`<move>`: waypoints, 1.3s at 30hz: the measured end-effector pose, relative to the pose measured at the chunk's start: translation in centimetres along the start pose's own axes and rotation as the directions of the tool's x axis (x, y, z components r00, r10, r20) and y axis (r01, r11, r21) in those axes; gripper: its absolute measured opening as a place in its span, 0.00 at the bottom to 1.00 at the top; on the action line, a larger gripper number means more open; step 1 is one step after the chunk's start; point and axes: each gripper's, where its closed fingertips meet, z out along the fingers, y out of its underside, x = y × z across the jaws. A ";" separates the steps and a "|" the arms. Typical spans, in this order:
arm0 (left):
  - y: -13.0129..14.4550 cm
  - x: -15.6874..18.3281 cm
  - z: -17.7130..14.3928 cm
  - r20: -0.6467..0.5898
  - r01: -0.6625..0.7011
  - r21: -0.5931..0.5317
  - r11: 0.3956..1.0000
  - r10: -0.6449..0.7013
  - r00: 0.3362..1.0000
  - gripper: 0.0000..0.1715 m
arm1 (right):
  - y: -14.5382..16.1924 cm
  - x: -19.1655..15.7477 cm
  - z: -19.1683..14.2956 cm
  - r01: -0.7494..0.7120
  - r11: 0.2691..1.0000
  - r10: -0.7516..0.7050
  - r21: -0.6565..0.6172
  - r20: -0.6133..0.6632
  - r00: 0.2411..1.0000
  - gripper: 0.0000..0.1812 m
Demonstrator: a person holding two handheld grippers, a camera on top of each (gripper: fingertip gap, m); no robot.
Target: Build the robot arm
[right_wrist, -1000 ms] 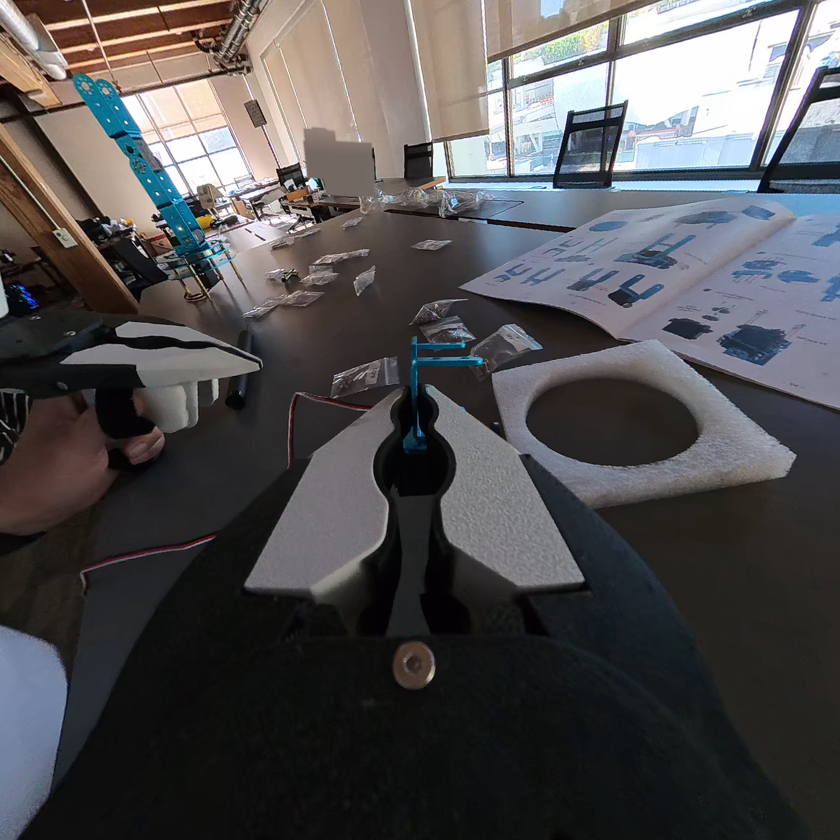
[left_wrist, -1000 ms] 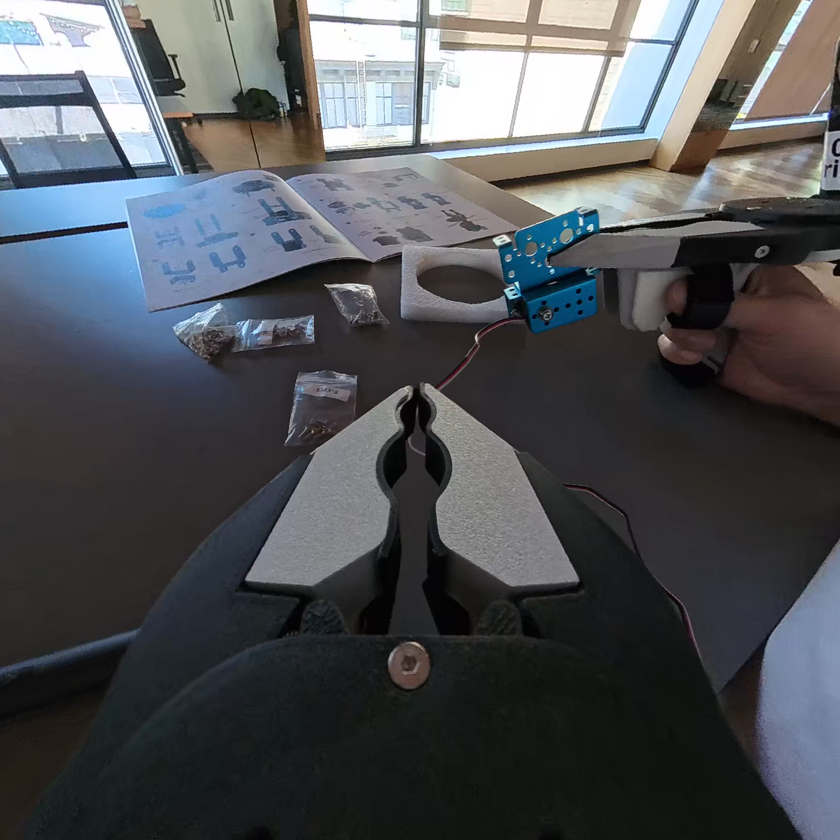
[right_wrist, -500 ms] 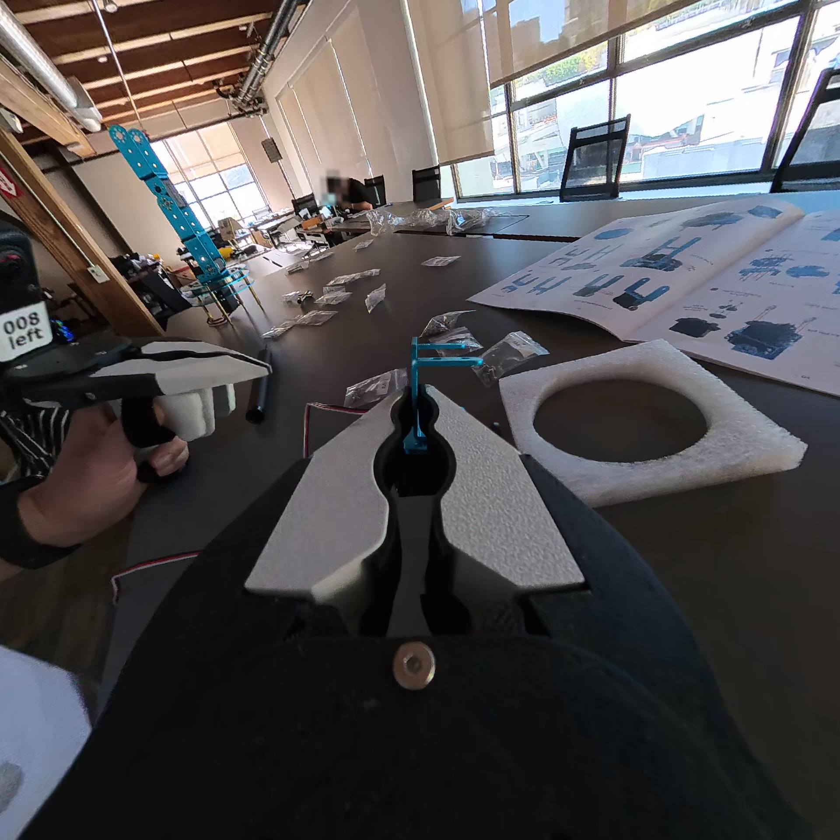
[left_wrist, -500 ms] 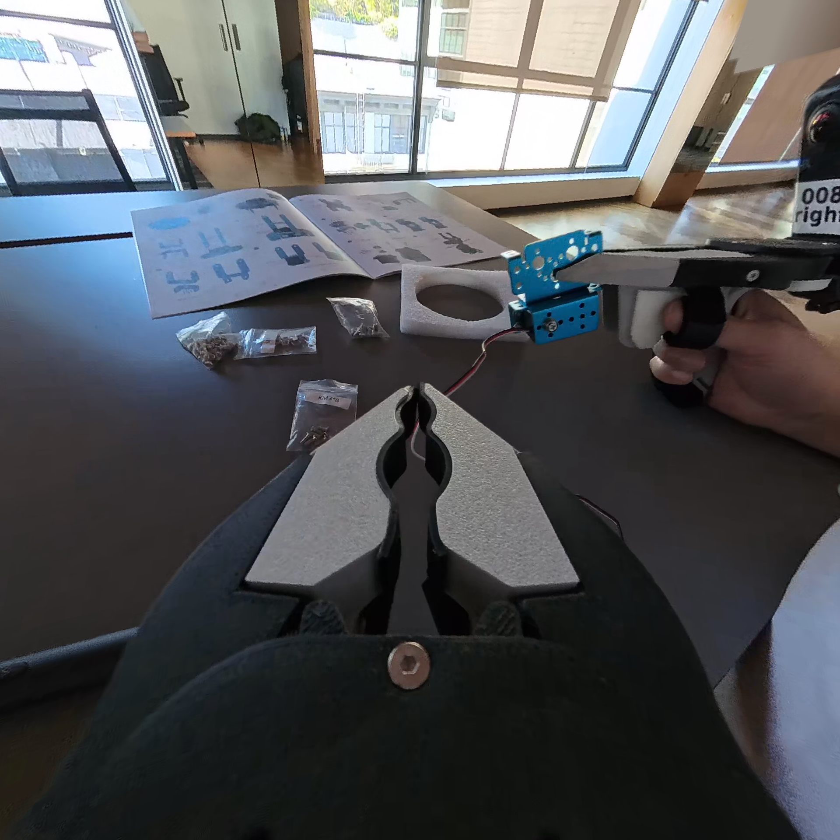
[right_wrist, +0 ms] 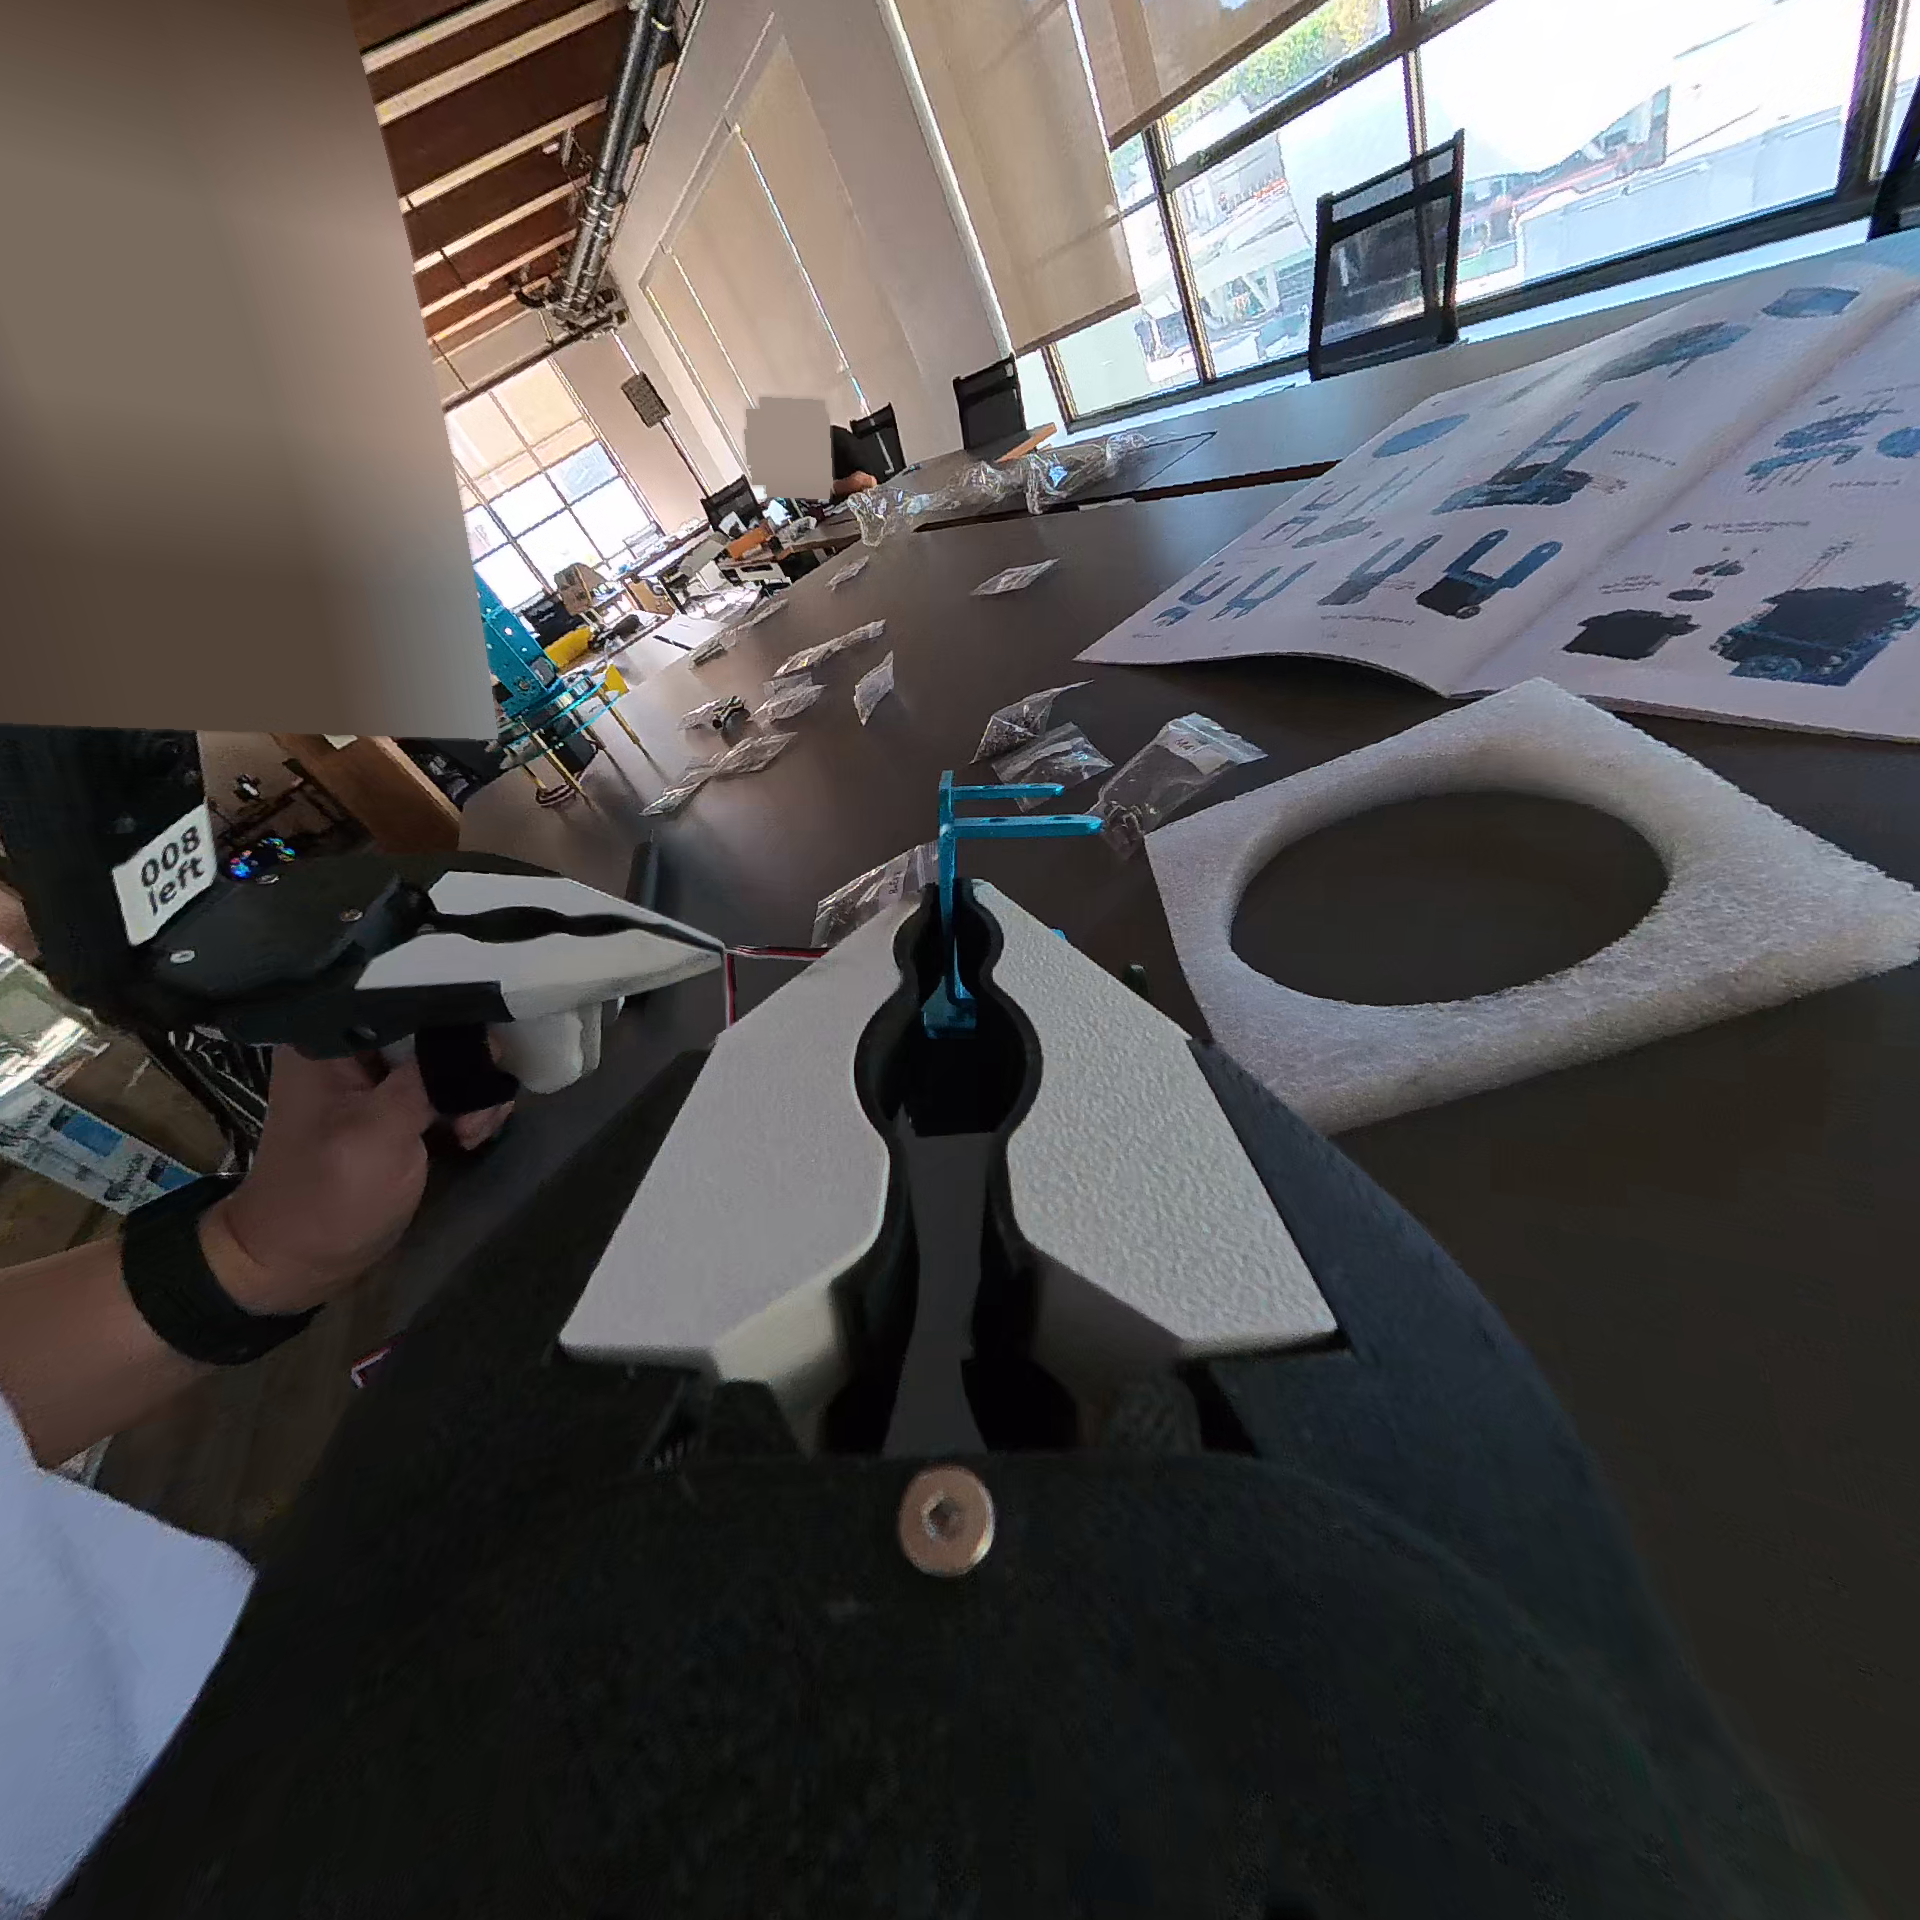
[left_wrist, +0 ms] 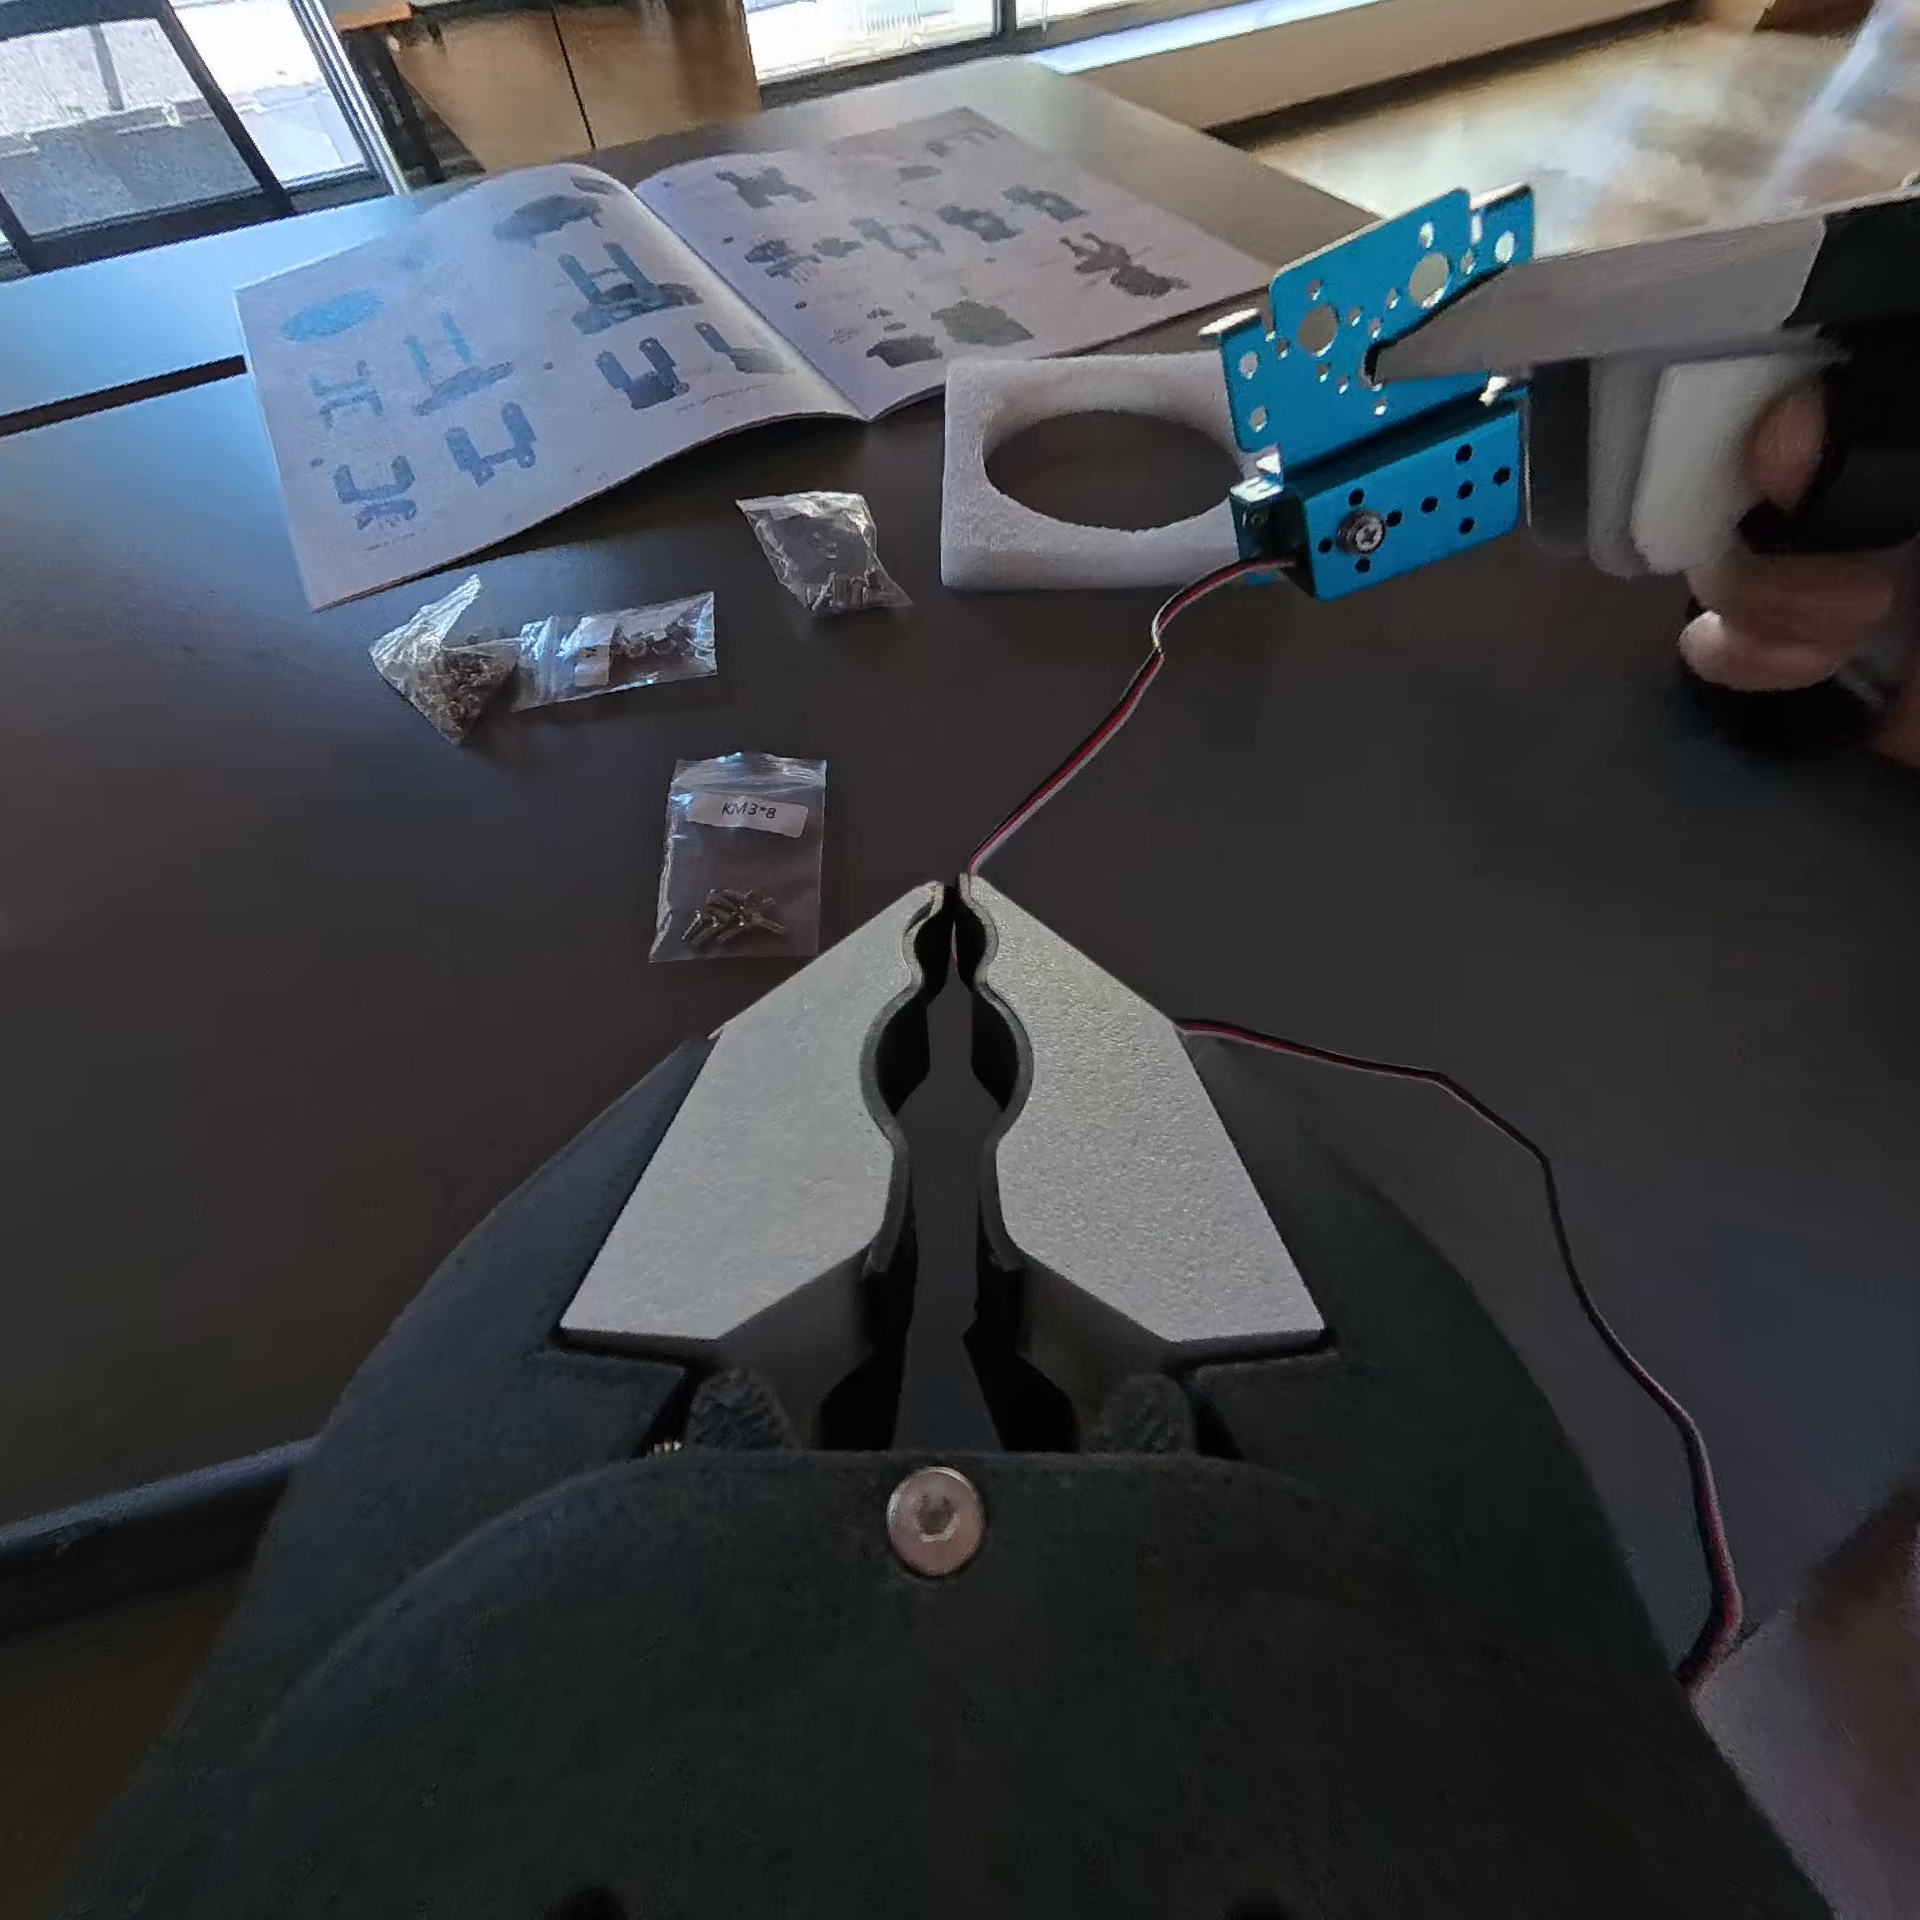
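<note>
Blue metal bracket (left_wrist: 1377, 390) sits clenched in the right gripper (right_wrist: 954, 896), now tipped closer to the table (left_wrist: 312, 1039); the left gripper (left_wrist: 954, 896), squeezed on the bracket's thin wire (left_wrist: 1070, 774), has dipped lower.

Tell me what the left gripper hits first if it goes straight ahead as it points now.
Probably the wire: the left gripper, shut, has its tips right at it, contact unclear. Beyond lies bare table, then the foam ring. Depth is uncertain.
</note>
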 end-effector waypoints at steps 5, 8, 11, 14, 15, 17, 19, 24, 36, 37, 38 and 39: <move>0.3 0.0 0.2 0.018 -0.028 -0.021 0.999 0.028 0.999 0.00 | 0.1 -0.1 0.3 -0.019 1.000 0.019 -0.005 0.021 1.000 0.01; 0.3 -0.1 0.3 0.020 -0.024 -0.028 0.999 0.025 1.000 0.00 | 0.0 -0.1 0.3 -0.028 1.000 0.028 -0.001 0.026 0.999 0.01; 0.4 -0.1 0.3 0.019 -0.026 -0.031 0.999 0.026 0.999 0.00 | -0.1 0.0 0.2 -0.040 0.999 0.040 0.004 0.025 0.999 0.01; 0.3 -0.1 0.3 0.018 -0.026 -0.027 0.999 0.026 0.999 0.00 | -0.1 0.0 0.2 -0.043 0.999 0.043 0.008 0.026 0.999 0.01; 0.2 -0.1 0.2 0.021 -0.027 -0.020 0.999 0.028 0.999 0.00 | -0.1 0.0 0.2 -0.041 0.999 0.041 0.009 0.026 0.999 0.01; 0.1 -0.1 0.1 0.027 -0.033 -0.007 0.999 0.033 0.999 0.00 | -0.1 0.0 0.2 -0.038 0.999 0.038 0.008 0.026 0.999 0.01; 0.0 -0.1 0.0 0.030 -0.034 0.001 0.999 0.034 0.999 0.00 | -0.1 0.0 0.1 -0.037 0.999 0.037 0.010 0.025 0.999 0.01; -0.5 -0.2 -0.4 0.033 -0.034 0.043 0.998 0.033 0.999 0.00 | 0.0 -0.2 0.3 -0.020 1.000 0.020 0.004 0.019 1.000 0.01; -2.0 -0.6 -2.0 0.029 0.005 0.181 0.983 -0.010 1.000 0.00 | 0.2 -1.0 0.8 0.084 0.996 -0.084 -0.007 0.006 0.996 0.01; -2.1 -0.6 -2.1 0.025 0.010 0.186 0.982 -0.014 1.000 0.00 | 0.2 -1.1 0.8 0.087 0.996 -0.087 -0.008 0.004 0.996 0.01; -2.1 -0.6 -2.1 0.022 0.013 0.190 0.982 -0.018 1.000 0.00 | 0.2 -1.1 0.9 0.089 0.996 -0.089 -0.008 0.004 0.996 0.01; -2.2 -0.6 -2.2 0.020 0.016 0.193 0.981 -0.020 1.000 0.00 | 0.2 -1.1 0.9 0.092 0.996 -0.092 -0.009 0.005 0.996 0.01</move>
